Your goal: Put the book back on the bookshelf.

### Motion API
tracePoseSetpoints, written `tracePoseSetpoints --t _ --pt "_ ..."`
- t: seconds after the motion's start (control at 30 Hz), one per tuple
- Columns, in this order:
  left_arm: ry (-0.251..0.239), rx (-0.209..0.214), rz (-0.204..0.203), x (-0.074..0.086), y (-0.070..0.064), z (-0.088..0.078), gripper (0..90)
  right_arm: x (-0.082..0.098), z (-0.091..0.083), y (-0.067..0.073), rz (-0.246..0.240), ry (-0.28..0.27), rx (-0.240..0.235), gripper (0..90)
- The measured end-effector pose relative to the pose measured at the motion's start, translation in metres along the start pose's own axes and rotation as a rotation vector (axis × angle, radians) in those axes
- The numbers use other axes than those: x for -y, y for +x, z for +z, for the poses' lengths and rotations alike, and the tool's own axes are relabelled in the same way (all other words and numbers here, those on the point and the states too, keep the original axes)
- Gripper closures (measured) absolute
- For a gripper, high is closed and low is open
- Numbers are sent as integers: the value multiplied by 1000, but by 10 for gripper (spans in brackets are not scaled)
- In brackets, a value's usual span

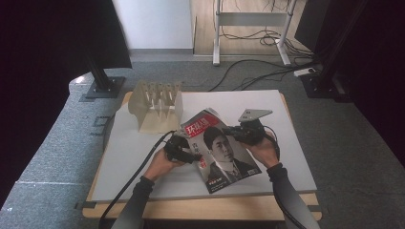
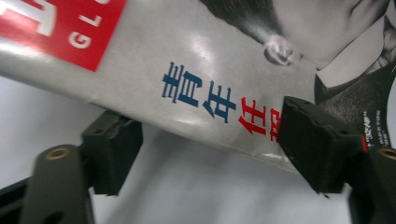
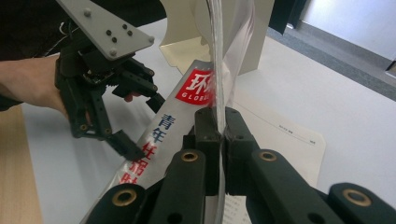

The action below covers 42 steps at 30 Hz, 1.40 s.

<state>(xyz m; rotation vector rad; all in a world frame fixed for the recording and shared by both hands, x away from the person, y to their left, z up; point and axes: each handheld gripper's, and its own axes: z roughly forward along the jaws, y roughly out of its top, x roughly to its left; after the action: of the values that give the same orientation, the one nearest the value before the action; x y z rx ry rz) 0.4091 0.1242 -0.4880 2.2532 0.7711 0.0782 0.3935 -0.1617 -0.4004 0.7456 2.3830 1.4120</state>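
Glossy red-titled magazine [image 1: 220, 149] is lifted off the white table [image 1: 286, 152], right gripper [image 3: 223, 122] clamped on its edge, left gripper [image 2: 210, 140] jaws apart around its spine.

Magazine [image 2: 196, 70] edge between parted fingers [image 2: 317, 140], seemingly not yet pinched.

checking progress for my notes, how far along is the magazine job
Done: the magazine is off the white table, its right edge pinched in the shut right gripper. In hand: the left gripper straddles the spine edge, jaws open on either side, not pressing yet. Left: the slotted wooden rack behind stands empty, probably where the magazine goes, so carrying and slotting remain.
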Motion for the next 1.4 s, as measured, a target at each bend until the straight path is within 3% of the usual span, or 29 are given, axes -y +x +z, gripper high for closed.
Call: tracePoseSetpoints --t 0.17,0.43,0.53,0.67,0.83,1.03,1.13,1.2,1.3,1.4 --pt "-26 -14 -17 -8 0 -8 415 -3 -3 0 -9 0 11 860" --pt "42 9 -68 -19 4 -13 522 -4 -3 0 -16 1 10 861" --pt "34 26 -73 -22 4 -20 590 -5 -2 1 -22 3 13 860" --pt "18 -13 -25 -32 -3 -33 640 -8 -3 -1 -30 5 36 860" --pt "-76 -109 45 -45 -11 -58 715 -14 -11 -5 -31 -48 79 856" --pt "-51 -139 83 -50 -18 -63 726 -13 -11 -8 -27 -17 99 855" --pt "-119 -214 127 -56 -26 -72 763 -16 -12 -9 -18 -32 130 852" --pt "-133 -245 155 -56 -29 -77 780 -16 -15 -11 -8 -50 132 850" --pt "-152 -218 163 -51 -35 -82 786 -10 -17 -13 -12 -37 135 852" --pt "-138 -196 177 -52 -40 -82 779 -2 -23 -16 16 -50 119 853"
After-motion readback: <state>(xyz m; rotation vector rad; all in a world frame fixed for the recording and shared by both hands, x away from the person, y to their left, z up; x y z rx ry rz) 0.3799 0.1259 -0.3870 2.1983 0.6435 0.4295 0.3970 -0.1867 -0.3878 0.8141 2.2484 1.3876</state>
